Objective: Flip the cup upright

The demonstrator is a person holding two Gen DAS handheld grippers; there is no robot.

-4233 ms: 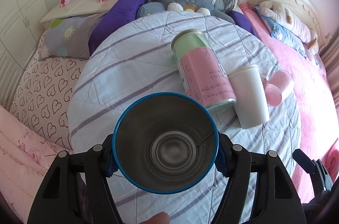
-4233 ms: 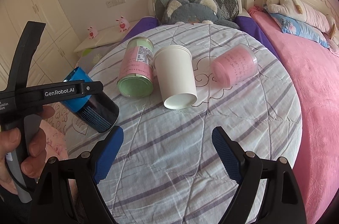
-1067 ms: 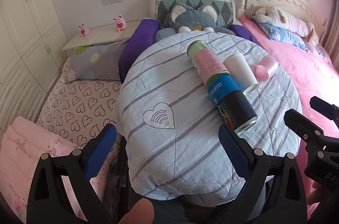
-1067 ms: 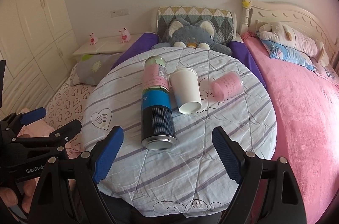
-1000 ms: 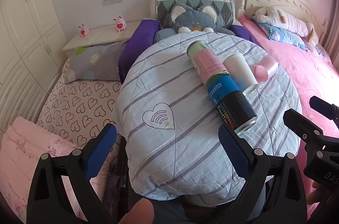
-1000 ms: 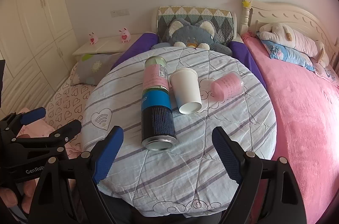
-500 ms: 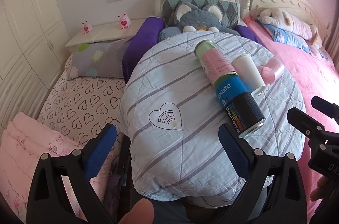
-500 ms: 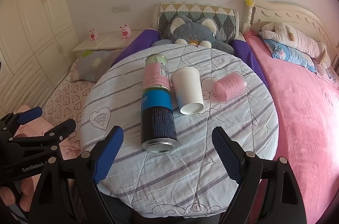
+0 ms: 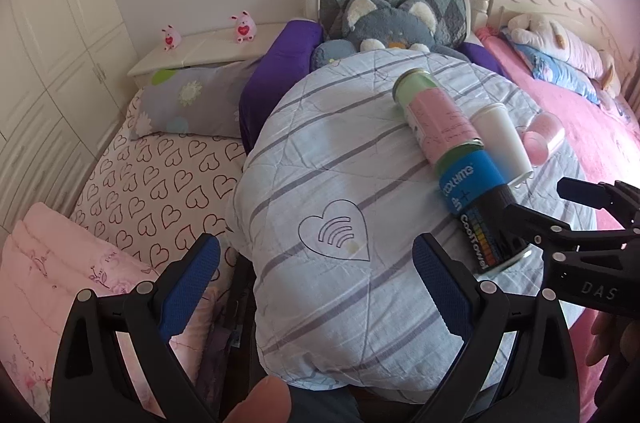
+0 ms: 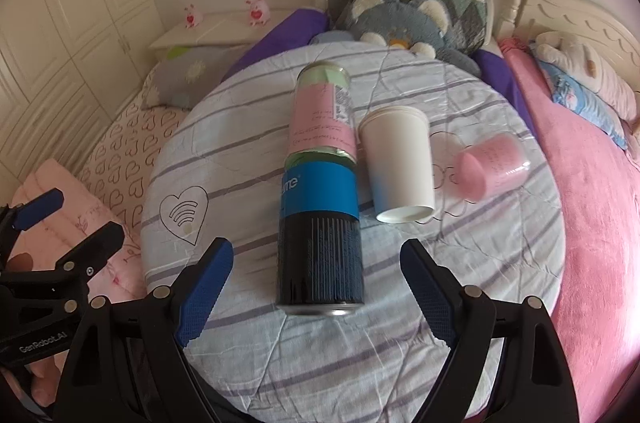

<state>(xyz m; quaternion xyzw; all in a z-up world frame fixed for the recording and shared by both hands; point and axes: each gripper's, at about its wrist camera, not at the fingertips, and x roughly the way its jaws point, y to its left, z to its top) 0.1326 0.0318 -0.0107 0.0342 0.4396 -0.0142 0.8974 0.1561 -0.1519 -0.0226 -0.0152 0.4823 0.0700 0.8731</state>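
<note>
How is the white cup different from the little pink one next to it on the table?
The white cup is taller and opaque; the pink cup is shorter and looks translucent. The white cup lies lengthwise toward the right tongs' camera and touches the blue-and-black can; the pink cup lies crosswise, its rim pointing right, apart from the others. Both lie on their sides on the striped cloth, neither gripped.

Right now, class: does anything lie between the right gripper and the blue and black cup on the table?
Nothing visible does. The right gripper is open, and the blue and black cup lies on its side straight ahead between the fingers. The pink and green can touches its far end; the white cup lies beside it.
</note>
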